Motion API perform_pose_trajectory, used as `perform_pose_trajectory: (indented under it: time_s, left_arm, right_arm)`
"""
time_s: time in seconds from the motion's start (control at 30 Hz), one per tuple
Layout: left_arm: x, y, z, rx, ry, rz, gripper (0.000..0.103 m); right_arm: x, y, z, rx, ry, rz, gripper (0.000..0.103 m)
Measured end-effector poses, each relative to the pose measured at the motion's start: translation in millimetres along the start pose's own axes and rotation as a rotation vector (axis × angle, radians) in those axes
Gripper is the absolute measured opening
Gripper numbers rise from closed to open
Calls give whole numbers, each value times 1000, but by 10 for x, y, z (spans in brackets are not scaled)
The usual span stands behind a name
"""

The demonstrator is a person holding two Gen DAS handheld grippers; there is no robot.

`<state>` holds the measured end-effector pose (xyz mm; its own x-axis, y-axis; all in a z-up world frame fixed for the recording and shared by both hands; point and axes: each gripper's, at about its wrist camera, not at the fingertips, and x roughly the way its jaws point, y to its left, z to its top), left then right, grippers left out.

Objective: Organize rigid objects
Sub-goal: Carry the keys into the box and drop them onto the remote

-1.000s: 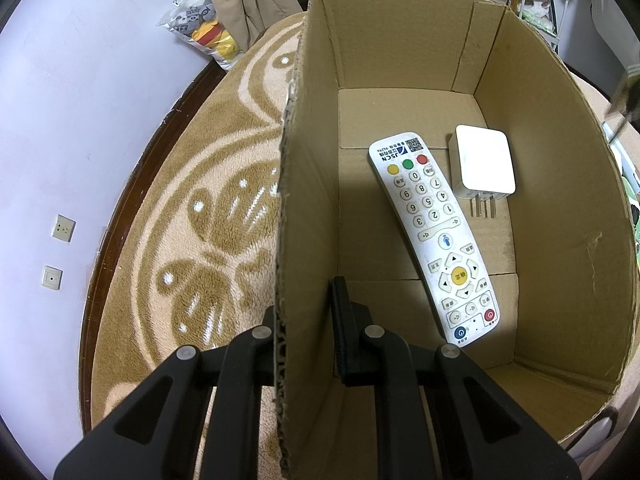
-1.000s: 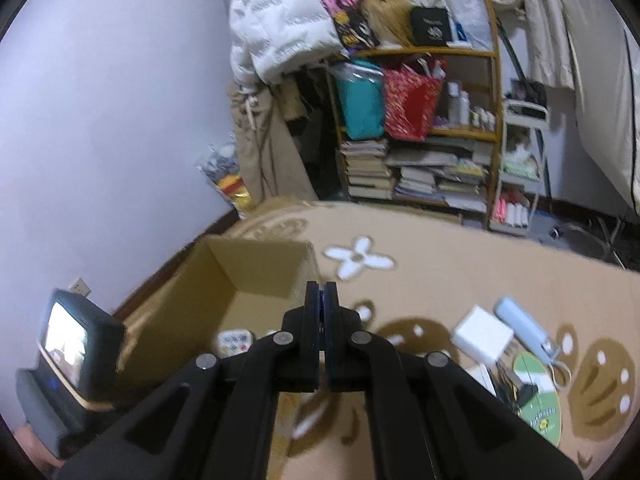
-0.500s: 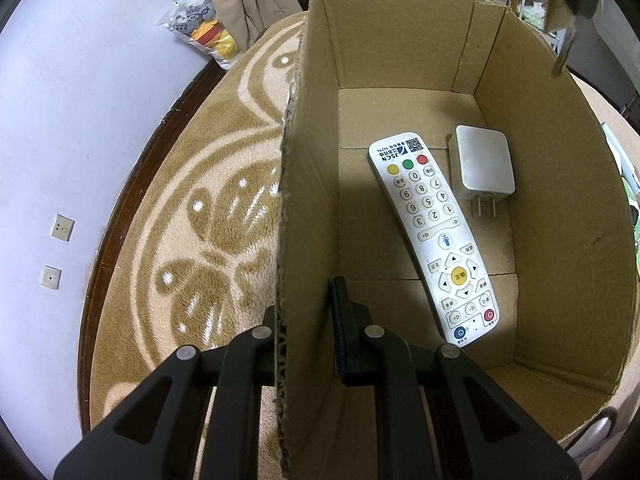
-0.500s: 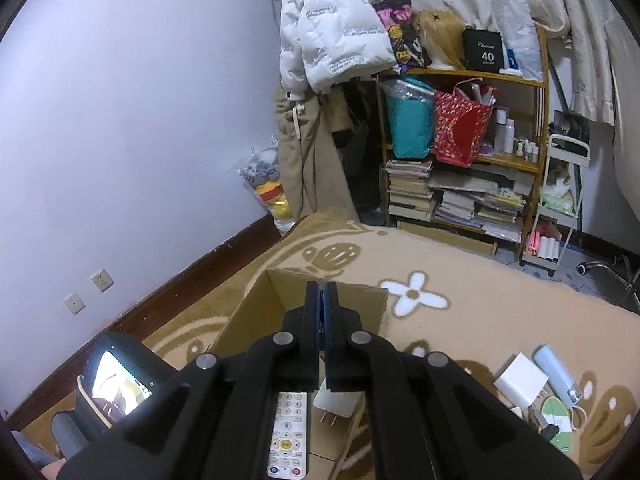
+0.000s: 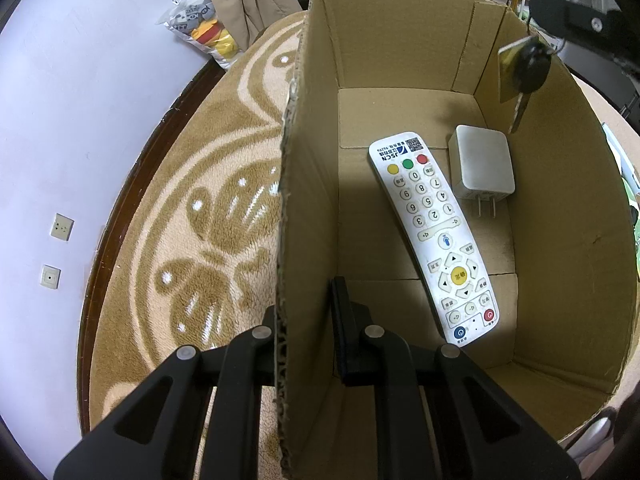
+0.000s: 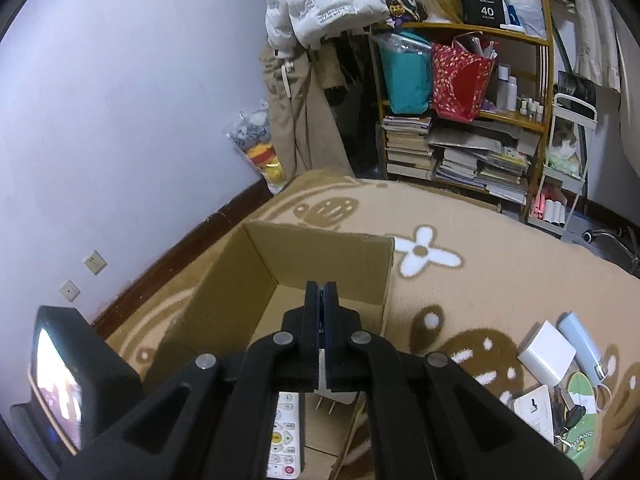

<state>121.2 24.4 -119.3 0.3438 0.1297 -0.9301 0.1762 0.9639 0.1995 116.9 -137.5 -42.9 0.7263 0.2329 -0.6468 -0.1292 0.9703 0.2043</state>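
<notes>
Seen from the left wrist, the left gripper [image 5: 308, 312] is clamped on the near left wall of the cardboard box [image 5: 560, 240], one finger outside and one inside; on the box floor a white remote [image 5: 434, 236] lies just beside a white charger [image 5: 480, 164], and a black-headed key [image 5: 528, 70] with a tag hangs over the far right corner from the right gripper [image 5: 568, 20]. From the right wrist, the right gripper [image 6: 321, 304] has its jaws pressed together on something thin above the open box [image 6: 320, 256], which sits on the patterned rug [image 6: 480, 280].
</notes>
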Motion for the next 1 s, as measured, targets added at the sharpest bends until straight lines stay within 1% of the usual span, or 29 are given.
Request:
perform_pose_trajectory:
  time_s: [0.4, 0.53, 0.7, 0.83, 0.9, 0.93, 0.97, 1.0]
  left_arm:
    - [29, 15, 8, -8, 8, -8, 13]
    - [27, 22, 9, -5, 6, -5, 13]
    - [24, 24, 8, -2, 6, -3, 13]
    - [22, 15, -3, 0, 4, 0, 13]
    - [19, 8, -1, -4, 5, 0, 13]
    - [19, 11, 1, -7, 5, -2, 13]
    - [19, 10, 6, -10, 6, -4, 13]
    - [19, 10, 7, -10, 7, -4, 13]
  right_arm:
    - [74, -77, -85, 13, 37, -16, 3]
    - [63, -88, -85, 23, 41, -8, 3]
    - [54, -73, -81, 8, 49, -9, 4]
    - [-67, -53, -67, -27, 34, 0, 5]
    - [-143, -59, -63, -41, 31, -9, 9]
    - [-190, -73, -61, -46, 25, -17, 19]
    - [-234, -94, -66, -43, 19, -18, 34]
    - [-279, -122, -72, -35, 9, -20, 43]
